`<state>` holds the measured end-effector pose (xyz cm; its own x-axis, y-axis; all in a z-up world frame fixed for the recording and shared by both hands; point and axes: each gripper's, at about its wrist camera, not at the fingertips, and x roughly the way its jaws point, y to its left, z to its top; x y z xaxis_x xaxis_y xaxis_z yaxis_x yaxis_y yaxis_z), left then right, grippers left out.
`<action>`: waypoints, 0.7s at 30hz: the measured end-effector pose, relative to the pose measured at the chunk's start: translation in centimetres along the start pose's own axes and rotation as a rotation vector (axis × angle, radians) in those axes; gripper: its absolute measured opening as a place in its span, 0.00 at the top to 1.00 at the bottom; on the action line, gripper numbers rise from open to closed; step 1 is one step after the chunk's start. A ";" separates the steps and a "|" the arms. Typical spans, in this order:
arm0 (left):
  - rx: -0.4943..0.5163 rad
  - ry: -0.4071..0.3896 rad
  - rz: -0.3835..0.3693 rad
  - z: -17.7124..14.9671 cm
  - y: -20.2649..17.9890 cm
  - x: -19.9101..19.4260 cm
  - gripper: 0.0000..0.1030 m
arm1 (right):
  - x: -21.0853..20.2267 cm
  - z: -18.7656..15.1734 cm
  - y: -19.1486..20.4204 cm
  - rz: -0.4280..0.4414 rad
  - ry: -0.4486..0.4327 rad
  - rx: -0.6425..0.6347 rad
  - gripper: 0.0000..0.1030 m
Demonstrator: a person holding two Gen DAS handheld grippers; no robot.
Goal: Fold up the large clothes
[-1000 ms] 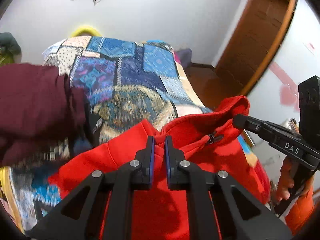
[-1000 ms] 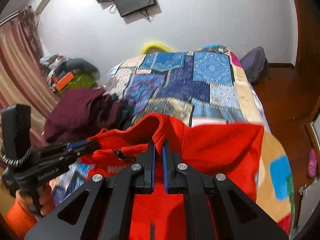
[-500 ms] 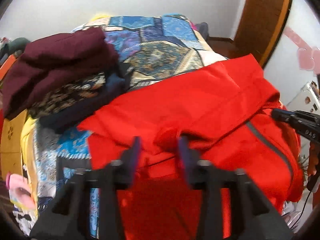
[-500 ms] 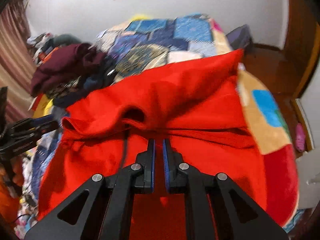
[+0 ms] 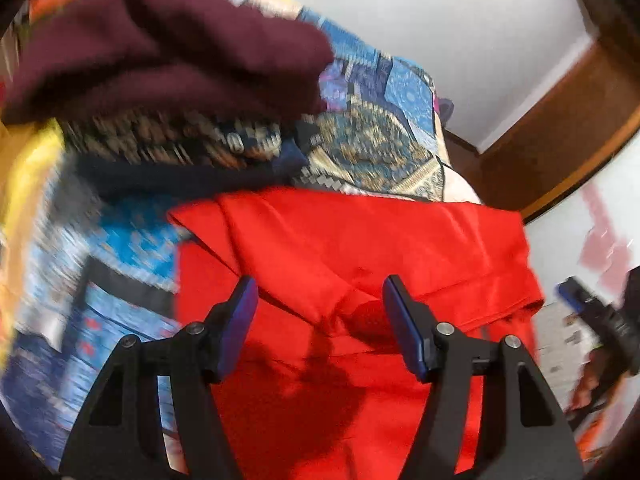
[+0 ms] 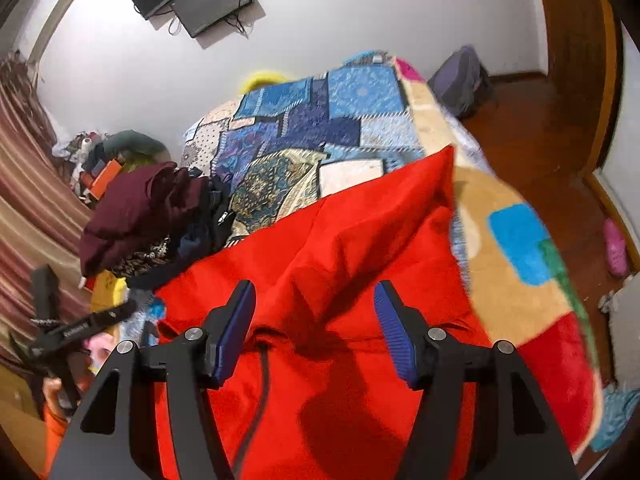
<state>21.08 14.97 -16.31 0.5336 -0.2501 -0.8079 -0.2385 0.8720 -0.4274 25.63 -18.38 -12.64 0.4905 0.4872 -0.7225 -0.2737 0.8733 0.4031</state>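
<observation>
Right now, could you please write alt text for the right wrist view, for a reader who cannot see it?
The open right gripper hangs over a red garment spread on a bed with a patchwork quilt, its jaws just opened with only loose cloth below. A pile of clothes topped by a maroon garment sits at left, where the left gripper shows.

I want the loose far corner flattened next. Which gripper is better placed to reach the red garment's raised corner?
Right. The right gripper, open, points toward the red garment and its raised corner; the left gripper, also open, faces the flatter side.
</observation>
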 end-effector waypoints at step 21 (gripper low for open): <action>0.012 0.139 -0.141 -0.6 -2.9 6.4 0.84 | 4.7 0.0 1.1 0.081 0.143 -0.010 0.87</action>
<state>24.70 10.58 -20.48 0.4439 -0.4249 -0.7889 -0.1595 0.8289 -0.5362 27.65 -15.12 -15.62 0.3439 0.5506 -0.7606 -0.3162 0.8307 0.4583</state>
